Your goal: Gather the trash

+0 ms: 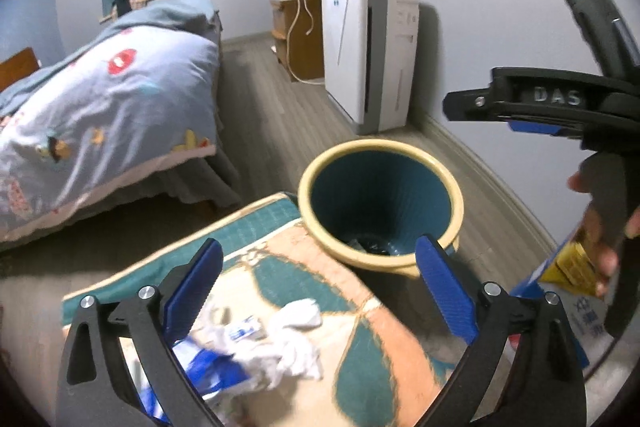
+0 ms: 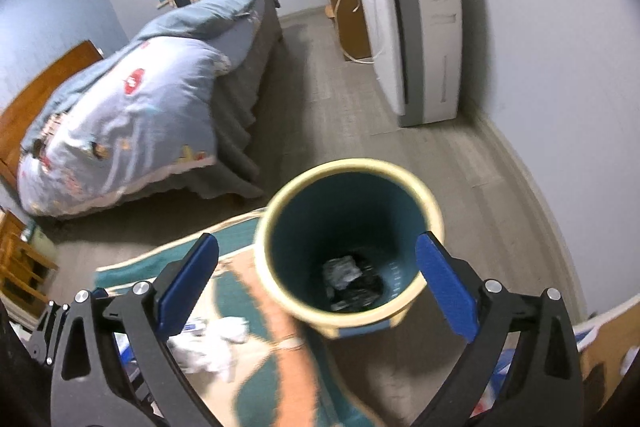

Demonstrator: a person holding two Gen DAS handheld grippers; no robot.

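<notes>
Right now both the left gripper (image 1: 320,291) and the right gripper (image 2: 318,287) are hanging with jaws wide apart, gripping nothing. Below them, the bin (image 2: 280,227) is standing on the floor beside the rug (image 1: 280,223), holding dark scraps, while crumpled tissues (image 1: 296,343) are lying on that rug.

The bin (image 2: 348,247) stands on the floor (image 2: 340,75) just beside the rug's (image 1: 360,311) corner, crumpled tissues (image 1: 296,343) lie on the rug, dark scraps (image 2: 352,283) lie in the bin, and the bed (image 2: 132,115) is behind to the left.
</notes>
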